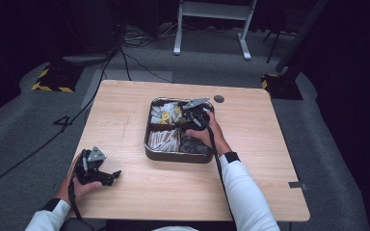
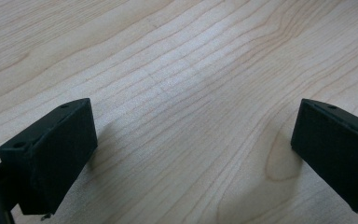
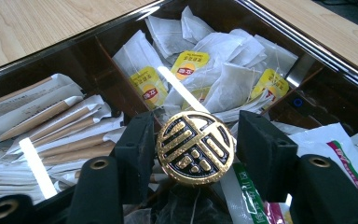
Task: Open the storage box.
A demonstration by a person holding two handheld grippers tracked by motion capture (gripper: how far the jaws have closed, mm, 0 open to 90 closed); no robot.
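Gold-patterned round knob (image 3: pixel 196 148) sits between the right gripper's (image 3: pixel 193 144) jaws at the centre of the divided tray (image 1: pixel 173 156), seemingly gripped; next, lift straight up. Farther off, left gripper (image 2: pixel 193 140) rests released on the wooden table (image 1: pixel 139 192)

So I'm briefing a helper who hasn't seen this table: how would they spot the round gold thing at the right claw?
On the wooden table sits a dark compartmented tray holding tea bags and paper-wrapped sticks. Where its dividers cross, between the jaws of the right claw, stands a round knob. It alone is hard, black and gold with a raised emblem, amid soft paper packets.
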